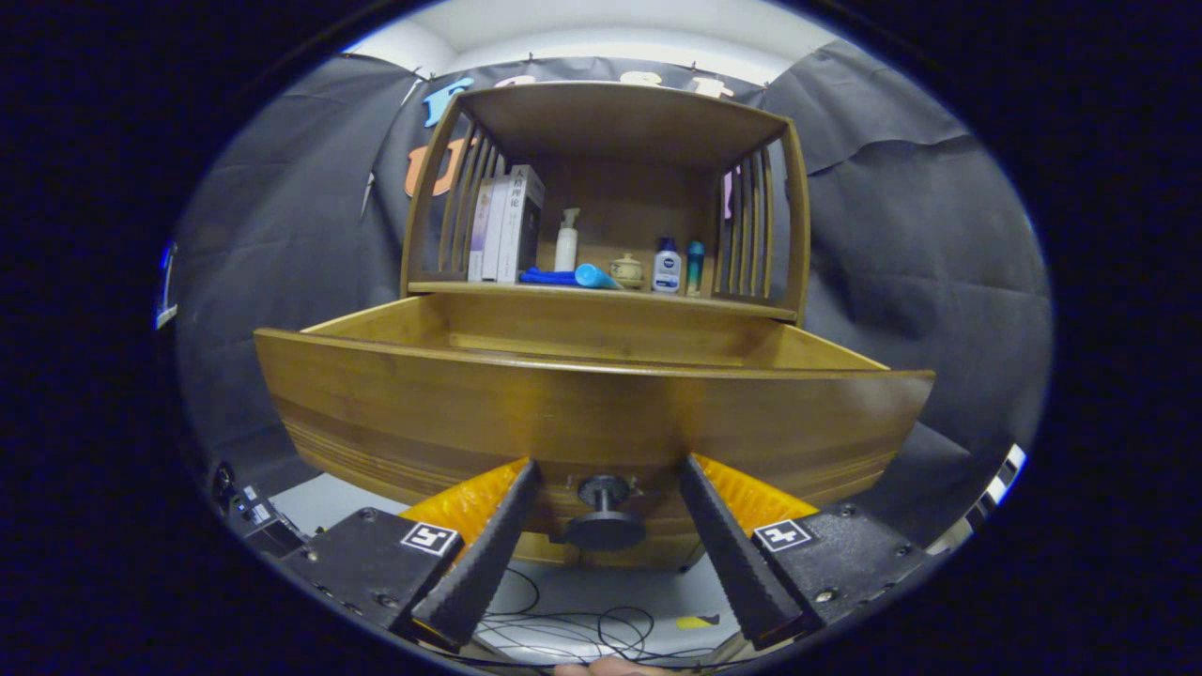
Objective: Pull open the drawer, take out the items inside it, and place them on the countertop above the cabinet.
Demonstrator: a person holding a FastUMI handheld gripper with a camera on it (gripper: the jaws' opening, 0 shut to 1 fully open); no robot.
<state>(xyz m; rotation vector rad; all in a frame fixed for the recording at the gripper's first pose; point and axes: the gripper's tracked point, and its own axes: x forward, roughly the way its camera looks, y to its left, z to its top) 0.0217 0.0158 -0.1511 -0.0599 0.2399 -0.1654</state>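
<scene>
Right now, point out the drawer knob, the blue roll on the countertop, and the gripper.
Drawer knob (604, 528), gripper view: on its round dark face, between the fingers.
Blue roll (595, 276), gripper view: on its rounded near end.
Gripper (606, 474), gripper view: midway between the fingertips, open, either side of the knob.

Before you, the wooden drawer (582, 413) stands pulled open beneath the cabinet's worktop (601, 293), its dark round knob (604, 514) between the spread jaws.

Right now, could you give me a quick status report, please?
Gripper open, fingers astride the drawer knob, not touching. Drawer pulled out, inside hidden behind its front. Nothing in the way.
</scene>
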